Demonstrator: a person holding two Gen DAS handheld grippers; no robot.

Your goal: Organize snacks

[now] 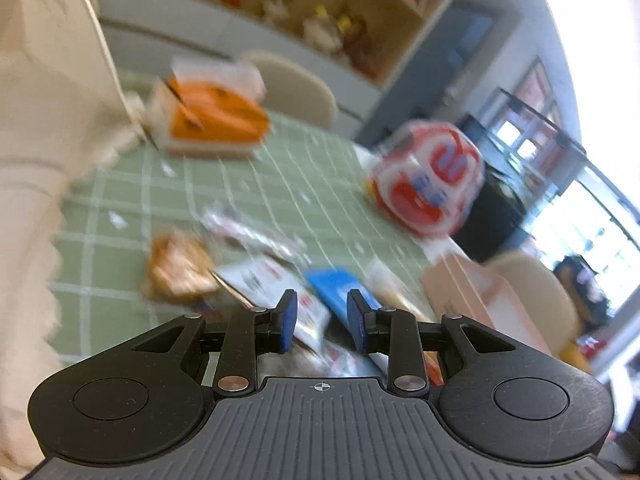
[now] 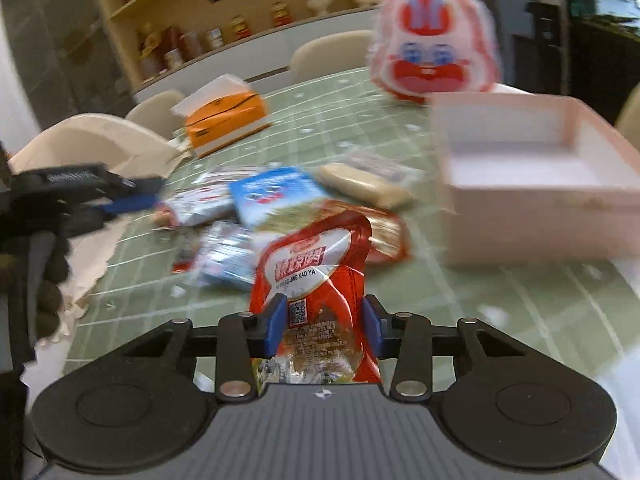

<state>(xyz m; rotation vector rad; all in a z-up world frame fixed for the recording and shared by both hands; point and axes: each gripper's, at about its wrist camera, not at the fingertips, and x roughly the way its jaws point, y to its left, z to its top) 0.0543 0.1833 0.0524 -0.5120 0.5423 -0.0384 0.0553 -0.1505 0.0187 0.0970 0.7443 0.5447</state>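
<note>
daylight from window [image 1: 580, 208], blown out | heavy motion blur in both views | fisheye bends the edges | gripper bodies sharp

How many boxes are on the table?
2: the orange tissue box at the far left, and the open pink box on the right. Others may be hidden.

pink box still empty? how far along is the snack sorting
Nothing looks done: the pink box shows only a bare floor. In hand: the right gripper is shut on a red snack packet. The left gripper is open and empty. Left: the blue packet, beige bar and other snacks on the green tablecloth.
</note>
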